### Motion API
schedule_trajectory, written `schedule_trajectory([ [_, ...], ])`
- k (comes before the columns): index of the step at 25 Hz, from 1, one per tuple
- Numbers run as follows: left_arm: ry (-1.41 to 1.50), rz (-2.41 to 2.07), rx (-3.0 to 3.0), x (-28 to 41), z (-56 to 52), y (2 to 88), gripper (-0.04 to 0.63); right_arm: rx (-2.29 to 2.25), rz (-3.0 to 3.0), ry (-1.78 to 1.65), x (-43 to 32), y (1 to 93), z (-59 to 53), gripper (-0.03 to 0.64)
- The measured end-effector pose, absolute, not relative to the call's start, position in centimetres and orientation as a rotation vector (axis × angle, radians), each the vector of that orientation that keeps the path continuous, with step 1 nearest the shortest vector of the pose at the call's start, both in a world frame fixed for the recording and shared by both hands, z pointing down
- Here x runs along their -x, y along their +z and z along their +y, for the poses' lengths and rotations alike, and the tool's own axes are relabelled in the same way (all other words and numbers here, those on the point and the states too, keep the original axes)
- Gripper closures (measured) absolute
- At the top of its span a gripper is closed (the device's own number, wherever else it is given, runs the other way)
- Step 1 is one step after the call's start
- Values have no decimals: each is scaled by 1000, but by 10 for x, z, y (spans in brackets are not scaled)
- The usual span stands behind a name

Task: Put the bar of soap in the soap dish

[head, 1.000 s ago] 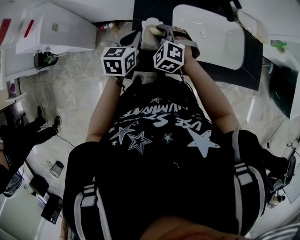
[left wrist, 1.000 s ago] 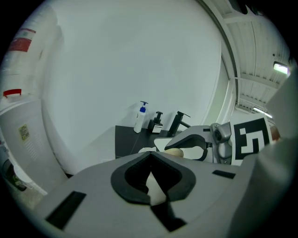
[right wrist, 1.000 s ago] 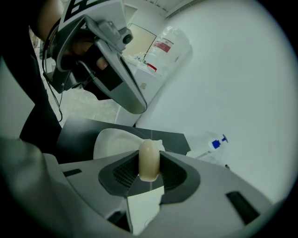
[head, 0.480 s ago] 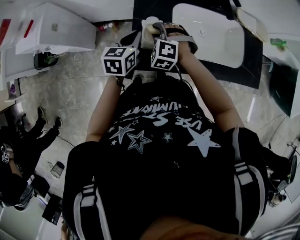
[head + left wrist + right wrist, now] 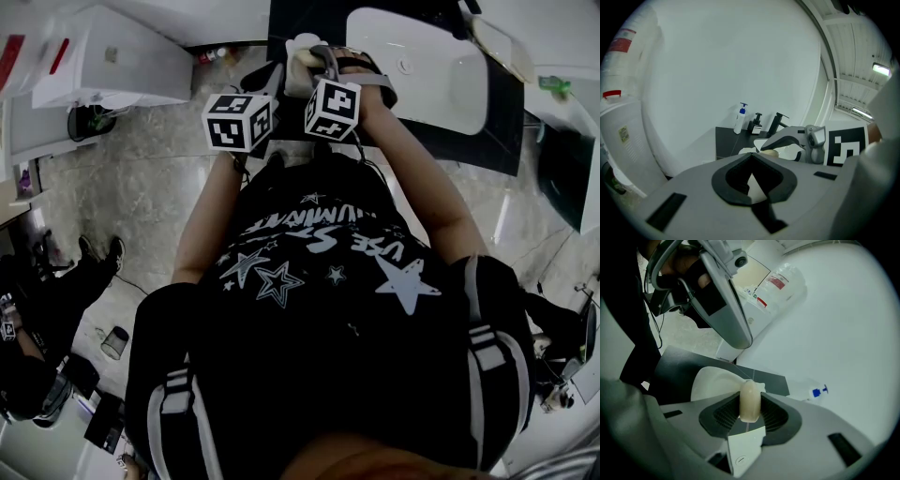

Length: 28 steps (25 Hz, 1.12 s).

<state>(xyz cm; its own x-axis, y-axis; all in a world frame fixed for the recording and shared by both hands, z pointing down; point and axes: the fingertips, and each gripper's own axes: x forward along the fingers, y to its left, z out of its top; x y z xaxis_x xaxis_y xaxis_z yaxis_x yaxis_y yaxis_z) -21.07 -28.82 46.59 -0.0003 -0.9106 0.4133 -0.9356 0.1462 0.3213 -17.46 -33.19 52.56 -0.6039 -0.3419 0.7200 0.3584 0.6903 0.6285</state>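
My right gripper [image 5: 750, 409] is shut on a cream bar of soap [image 5: 750, 401], held on edge between the dark pads. In the head view both grippers are held close together at the near edge of a black counter [image 5: 300, 19], the right gripper [image 5: 317, 64] beside the left gripper [image 5: 270, 82]. A small white dish-like object [image 5: 302, 45] sits on the counter right by their tips. In the left gripper view, my left gripper [image 5: 751, 174] has its pads together, holding nothing. The right gripper [image 5: 787, 139] crosses just ahead, with the soap [image 5: 769, 153] under it.
A white sink basin [image 5: 422, 66] is set into the counter to the right. At the wall stand a blue-topped bottle [image 5: 739, 118], black dispensers [image 5: 756, 123] and a black faucet [image 5: 778, 123]. A white cabinet [image 5: 103, 56] stands to the left. Another person [image 5: 47, 309] is on the floor at lower left.
The right gripper has shifted slightly left and toward the counter, still holding the soap. The left gripper has stayed put. The person at lower left has moved.
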Motion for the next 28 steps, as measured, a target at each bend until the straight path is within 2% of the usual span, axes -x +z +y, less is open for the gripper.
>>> schedule_trajectory([
  [28, 45, -1862, -1804, 217, -285, 466, 584, -35, -2016, -866, 179, 509, -314, 488],
])
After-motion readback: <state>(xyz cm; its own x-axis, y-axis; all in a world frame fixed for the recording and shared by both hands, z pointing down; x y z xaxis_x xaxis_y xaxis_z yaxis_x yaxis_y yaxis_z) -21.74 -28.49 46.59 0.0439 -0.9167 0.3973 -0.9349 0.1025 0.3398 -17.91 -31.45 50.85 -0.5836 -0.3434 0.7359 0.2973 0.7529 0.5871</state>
